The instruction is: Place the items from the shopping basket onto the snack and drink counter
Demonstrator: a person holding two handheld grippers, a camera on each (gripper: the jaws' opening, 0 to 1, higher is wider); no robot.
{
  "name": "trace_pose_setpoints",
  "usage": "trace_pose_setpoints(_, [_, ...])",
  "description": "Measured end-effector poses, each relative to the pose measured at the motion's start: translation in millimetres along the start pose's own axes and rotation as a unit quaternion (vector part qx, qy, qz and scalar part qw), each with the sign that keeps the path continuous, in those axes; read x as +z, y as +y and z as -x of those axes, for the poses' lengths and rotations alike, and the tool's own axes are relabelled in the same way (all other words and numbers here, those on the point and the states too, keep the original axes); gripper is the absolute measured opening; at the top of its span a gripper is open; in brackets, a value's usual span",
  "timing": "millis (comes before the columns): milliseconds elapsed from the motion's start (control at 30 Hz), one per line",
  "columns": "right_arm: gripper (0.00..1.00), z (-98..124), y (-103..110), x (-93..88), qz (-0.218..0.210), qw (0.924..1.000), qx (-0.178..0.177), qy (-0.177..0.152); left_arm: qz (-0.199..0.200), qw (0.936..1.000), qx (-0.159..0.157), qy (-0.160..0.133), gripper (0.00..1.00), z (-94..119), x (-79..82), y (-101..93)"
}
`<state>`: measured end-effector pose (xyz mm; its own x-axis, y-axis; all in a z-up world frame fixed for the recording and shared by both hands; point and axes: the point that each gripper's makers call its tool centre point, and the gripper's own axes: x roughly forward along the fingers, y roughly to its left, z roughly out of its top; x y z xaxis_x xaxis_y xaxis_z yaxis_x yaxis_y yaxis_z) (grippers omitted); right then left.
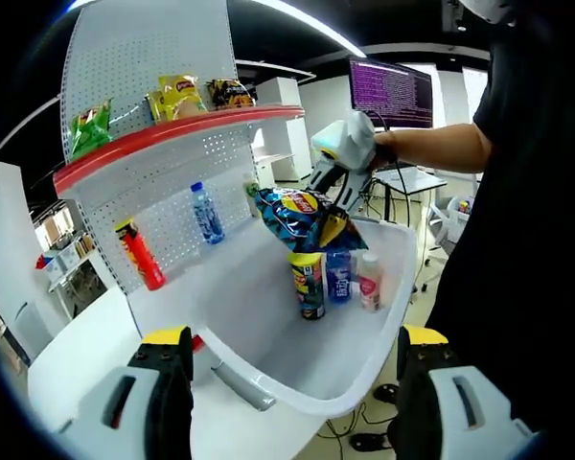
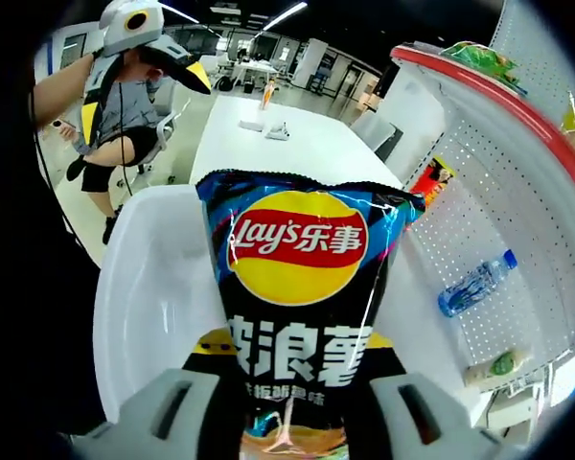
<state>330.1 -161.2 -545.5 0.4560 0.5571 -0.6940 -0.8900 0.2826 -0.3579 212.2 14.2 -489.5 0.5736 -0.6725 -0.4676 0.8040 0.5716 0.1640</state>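
We find the right hand-held gripper pinching the lower end of a dark blue Lay's chip bag, with the bag's long axis running straight out along the jaws. In the left gripper view the same right hand-held gripper holds that chip bag just above the white shopping basket, clear of its contents.

The left hand-held gripper is spread and carries nothing; it sits at the basket's near rim.

Inside the basket, below the bag, we count 3 standing items: a yellow-topped can, a blue packet and a small white bottle.

Beyond the basket stands the counter's pegboard shelf unit, with a red tube and a water bottle at its foot and snack bags along the red shelf.

We judge the coming move turns on this: the shelf unit lies across the basket from the bag, and the right hand-held gripper is the nearer, already loaded.
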Motion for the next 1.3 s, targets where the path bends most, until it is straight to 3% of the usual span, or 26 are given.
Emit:
trace_pose_setpoints(367, [0.36,36,-35,-28.6,-0.039,0.9974,-0.06,0.002,-0.015,0.9997,-0.019,0.001,0.88,-13,8.2,-4.7])
trace_pose_setpoints(767, [0.36,68,-70,-62.8,-0.082,0.9871,-0.137,0.014,-0.02,0.9993,-0.027,0.014,0.88,-17,5.0,-7.4])
trace_pose_setpoints(900, [0.36,79,-80,-70.7,-0.1,0.9822,-0.158,0.013,-0.024,0.9992,-0.024,0.022,0.87,-16,1.4,-5.6])
trace_pose_setpoints(1067, [0.36,96,-94,-75.6,-0.141,0.9694,-0.201,0.003,-0.022,0.9995,-0.02,-0.012,0.86,-15,17.5,-4.7])
trace_pose_setpoints(1300, [0.36,121,-108,-75.1,-0.171,0.9543,-0.245,-0.014,-0.027,0.9993,-0.024,-0.01,0.86,-21,22.6,-6.0])
